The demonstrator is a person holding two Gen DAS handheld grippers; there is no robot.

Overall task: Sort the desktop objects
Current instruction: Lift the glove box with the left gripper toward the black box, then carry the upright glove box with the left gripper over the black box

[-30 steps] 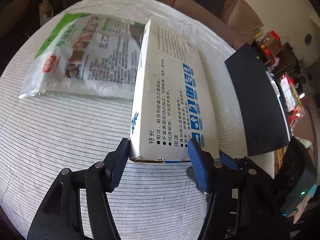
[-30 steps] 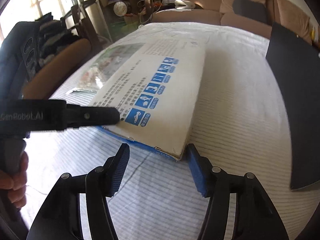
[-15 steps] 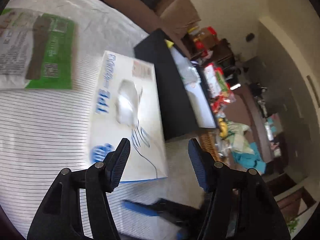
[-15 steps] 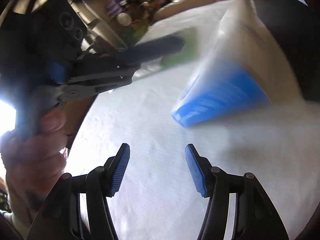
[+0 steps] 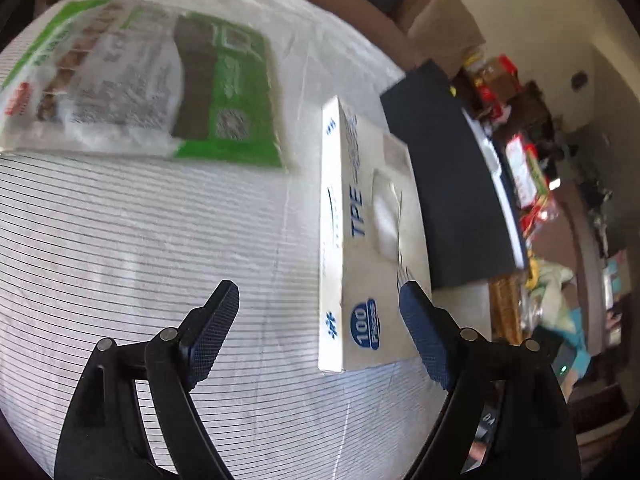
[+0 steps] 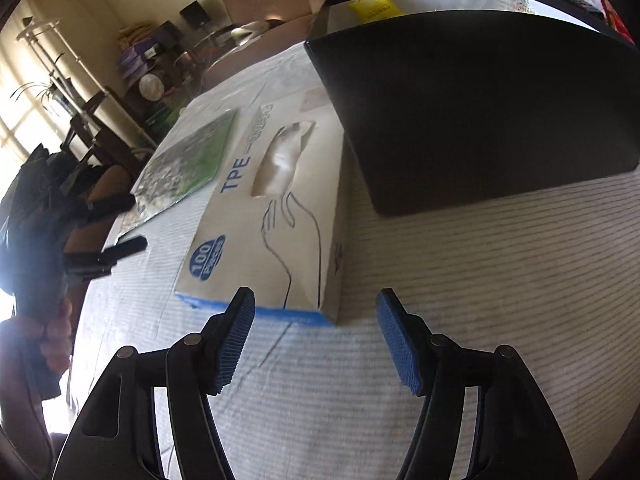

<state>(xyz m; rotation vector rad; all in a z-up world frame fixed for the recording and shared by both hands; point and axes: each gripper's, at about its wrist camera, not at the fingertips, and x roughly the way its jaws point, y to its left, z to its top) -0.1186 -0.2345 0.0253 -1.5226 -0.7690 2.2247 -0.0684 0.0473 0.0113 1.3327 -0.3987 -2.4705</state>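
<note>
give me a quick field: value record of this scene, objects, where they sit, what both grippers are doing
surface: striped white tablecloth
glove box: lies flat, dispenser opening up, printed TPE and 100 pieces
green packet: flat on the cloth, beyond the box in the left view
black tray: beside the box's far long side
left gripper: jaws opening, box's near end partly between them, pads not pressing on it
right gripper: jaws opening, box corner just ahead, nothing gripped
held: nothing in either gripper
</note>
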